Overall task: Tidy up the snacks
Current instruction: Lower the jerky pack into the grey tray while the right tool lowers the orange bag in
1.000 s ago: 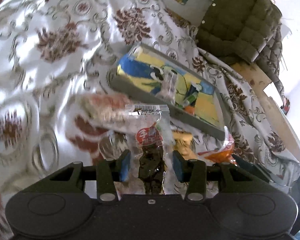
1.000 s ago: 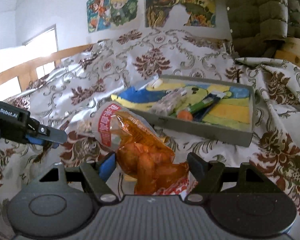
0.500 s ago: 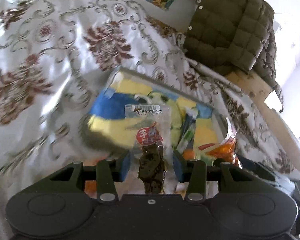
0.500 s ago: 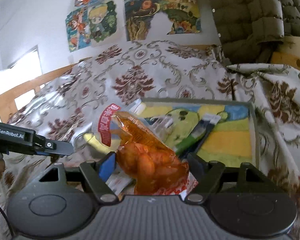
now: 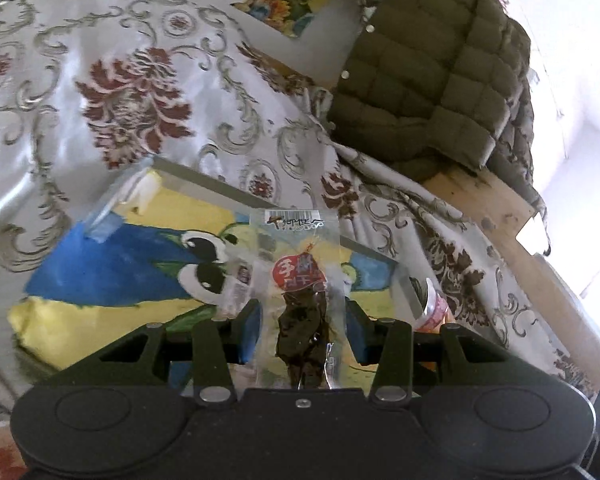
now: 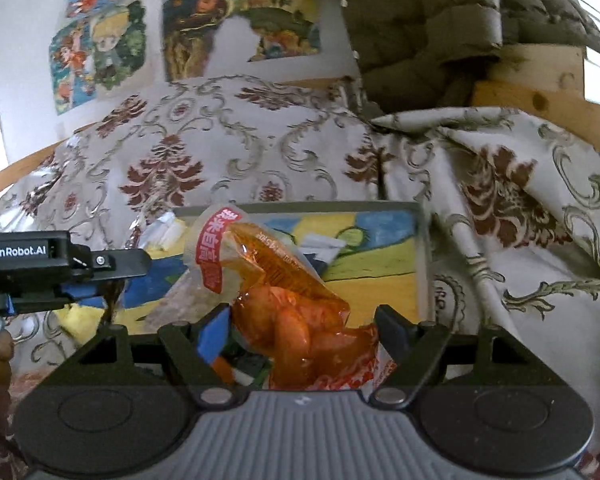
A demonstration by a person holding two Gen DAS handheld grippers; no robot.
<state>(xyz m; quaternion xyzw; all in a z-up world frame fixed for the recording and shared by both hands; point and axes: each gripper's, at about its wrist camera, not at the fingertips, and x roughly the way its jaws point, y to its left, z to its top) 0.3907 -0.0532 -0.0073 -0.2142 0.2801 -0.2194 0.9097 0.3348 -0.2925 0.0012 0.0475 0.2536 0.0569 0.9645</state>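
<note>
Currently: left hand-held gripper (image 5: pixel 303 330) closed on clear plastic packet of dark dried snack with red round label (image 5: pixel 300 300); blue pads pressing the packet's sides, packet standing upright between them, barcoded top edge pointing away from the gripper. Directly ahead of and below this gripper: shallow grey tray lined with a blue-and-yellow cartoon print (image 5: pixel 204 182), resting on white satin bedspread with maroon floral pattern (image 5: pixel 132 96). Small clear wrapped snack (image 5: pixel 236 280) lying in tray, just left of the held packet.

Right hand-held gripper (image 6: pixel 300 330) clamped, jaws wide, on bulky transparent bag of orange glazed pieces with red-and-white label (image 6: pixel 292 312); bag fills the gap between the fingers, its top leaning ahead and left. Same tray (image 6: pixel 420 248) just ahead of this gripper, under the bag. Left gripper seen side-on at far left of right wrist view, over tray's left end.

Beyond tray, further ahead: olive quilted jacket (image 5: pixel 428 80); cartoon posters on wall (image 6: pixel 100 48).
</note>
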